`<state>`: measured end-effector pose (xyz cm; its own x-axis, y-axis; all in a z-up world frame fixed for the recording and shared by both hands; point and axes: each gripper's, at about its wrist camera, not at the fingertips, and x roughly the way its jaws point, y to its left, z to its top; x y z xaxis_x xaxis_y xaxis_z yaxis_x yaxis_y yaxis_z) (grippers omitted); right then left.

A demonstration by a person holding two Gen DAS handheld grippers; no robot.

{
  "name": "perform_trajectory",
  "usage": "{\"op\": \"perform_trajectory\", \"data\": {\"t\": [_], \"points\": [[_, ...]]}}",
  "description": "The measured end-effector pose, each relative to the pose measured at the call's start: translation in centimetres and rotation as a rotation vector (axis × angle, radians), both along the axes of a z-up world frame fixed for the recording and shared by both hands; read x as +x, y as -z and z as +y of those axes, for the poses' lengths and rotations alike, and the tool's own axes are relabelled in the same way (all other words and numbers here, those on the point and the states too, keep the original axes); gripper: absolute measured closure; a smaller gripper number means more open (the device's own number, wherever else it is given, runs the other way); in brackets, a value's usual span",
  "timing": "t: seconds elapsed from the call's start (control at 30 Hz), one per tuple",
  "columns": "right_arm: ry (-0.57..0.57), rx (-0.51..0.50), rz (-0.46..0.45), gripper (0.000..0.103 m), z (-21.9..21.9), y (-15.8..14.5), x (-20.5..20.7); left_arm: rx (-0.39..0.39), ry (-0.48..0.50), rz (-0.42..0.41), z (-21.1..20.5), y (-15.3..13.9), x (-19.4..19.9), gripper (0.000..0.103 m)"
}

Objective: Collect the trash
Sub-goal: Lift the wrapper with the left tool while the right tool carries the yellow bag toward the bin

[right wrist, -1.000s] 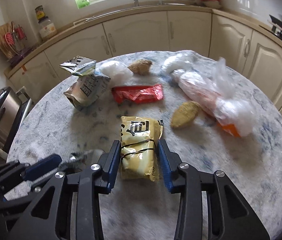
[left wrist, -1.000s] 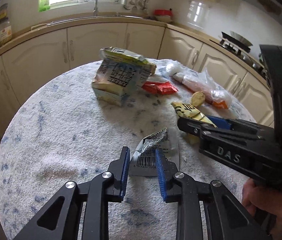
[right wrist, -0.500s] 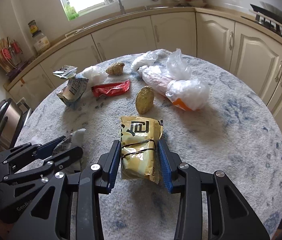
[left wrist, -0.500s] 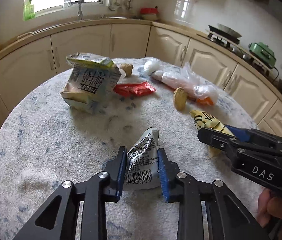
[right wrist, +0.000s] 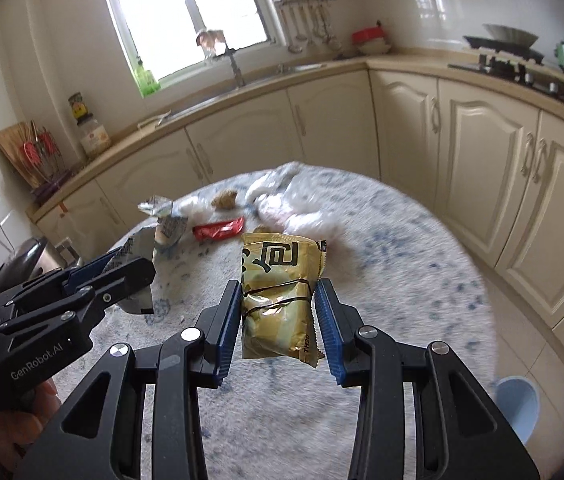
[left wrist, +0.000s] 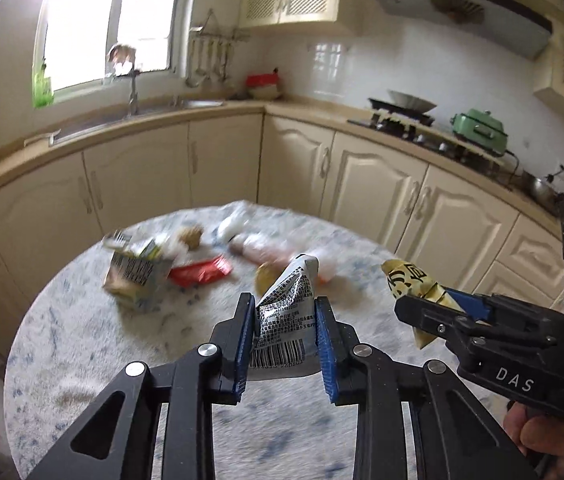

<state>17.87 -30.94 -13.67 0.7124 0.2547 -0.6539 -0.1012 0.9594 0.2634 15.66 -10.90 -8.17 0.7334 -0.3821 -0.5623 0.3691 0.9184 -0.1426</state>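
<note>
**Both wrappers in hand, risk now is the carry and the drop**

Left gripper [left wrist: 284, 340]: fingers clamped on the silver wrapper [left wrist: 287, 316], barcode end low between the pads, crumpled top sticking up past the tips. Right gripper [right wrist: 278, 324]: fingers clamped on the gold snack packet [right wrist: 280, 296], which has a black band round its middle. Both pieces look clear of the counter [right wrist: 382, 280].

What could go wrong:

- Silver wrapper is thin, creased foil. The pads hold only its lower part, so a quick swing could let it slide or fold out of the grip.
- Gold packet is glossy and hangs below the pads. The grip sits at about the band; if the film slips, it could drop back onto the counter or the floor.
- The two grippers are close together, each showing in the other's view. Turning toward one target at the same time risks a knock that shakes a piece loose.
- Blue bin [right wrist: 516, 404] sits on the floor low right, past the counter edge. Only part of its rim shows, so I can't confirm it's the drop target. Light wrappers flutter; let go from high up and they likely miss.
- Still on the counter: red wrapper [right wrist: 219, 229], torn carton [left wrist: 135, 280], clear plastic bag [right wrist: 302, 204], a few food scraps. Background is blurred, so the count is uncertain. A low return pass could sweep these off the edge.
</note>
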Motion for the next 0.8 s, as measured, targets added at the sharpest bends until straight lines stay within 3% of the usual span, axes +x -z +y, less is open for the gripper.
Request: {"op": "perform_trajectory", "data": {"t": [0.2,0.43,0.8], "points": [[0.086,-0.021,-0.074,0.065,-4.4,-3.6,-3.4,-0.023,0.082,-0.058,-3.8,-2.1,-2.1,0.078],[0.220,-0.050,-0.113,0.065,-10.7,-5.8,-7.4,-0.061,0.211,-0.067,-9.9,-3.5,-2.6,0.078],[0.455,-0.066,-0.068,0.065,-22.6,-3.9,-14.4,-0.047,0.449,0.026,-22.8,-1.9,0.0,0.078]]}}
